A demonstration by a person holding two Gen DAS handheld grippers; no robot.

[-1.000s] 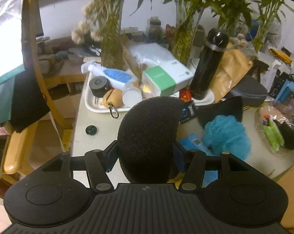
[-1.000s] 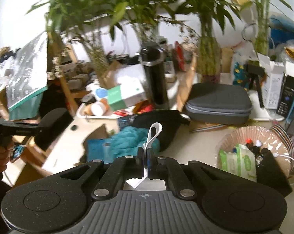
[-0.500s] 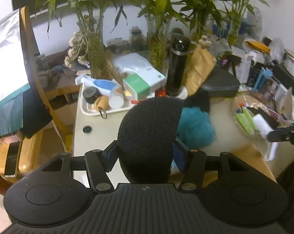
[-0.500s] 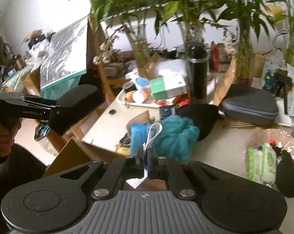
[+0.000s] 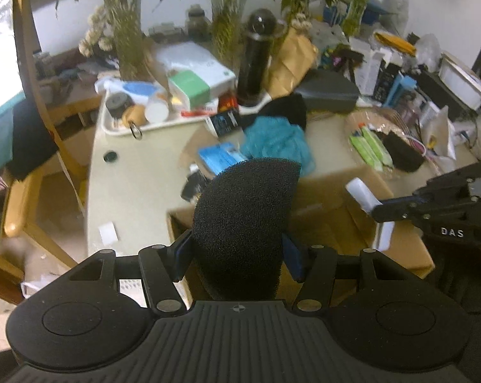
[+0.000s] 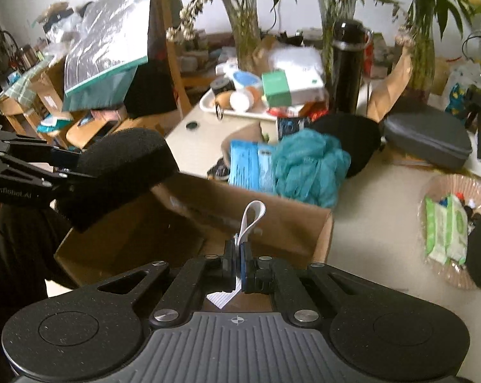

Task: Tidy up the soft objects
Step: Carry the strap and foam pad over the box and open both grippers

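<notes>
Through the left wrist camera, the only writing I can read is "DAS" in white on the body of my right gripper point(image 5: 376, 206), which enters from the right edge. My left gripper point(image 5: 239, 252) pinches a black foam pad point(image 5: 245, 223): the blue fingers point(image 5: 293, 255) press its two sides low down and the foam bulges up and forward past them. Under it sits an open cardboard box point(image 5: 336, 201), standing against the pale table point(image 5: 138, 185). On the table beyond lie a teal mesh puff point(image 5: 277, 142) and a blue packet point(image 5: 219, 156), just beside each other. The right gripper holds a white strap point(image 5: 363, 196) over the box.

Through the right wrist camera, faint lettering on my left gripper point(image 6: 71, 167) looks like "GenRobot.AI", though the first letters are blurred. That gripper clamps the foam pad point(image 6: 122, 162) above the left side of the box point(image 6: 183, 223). My right gripper point(image 6: 237, 257) has its fingers pressed together on the strap point(image 6: 251, 218), whose loop stands up ahead of the tips, over the box. The puff point(image 6: 310, 166) lies behind the far box wall.
</notes>
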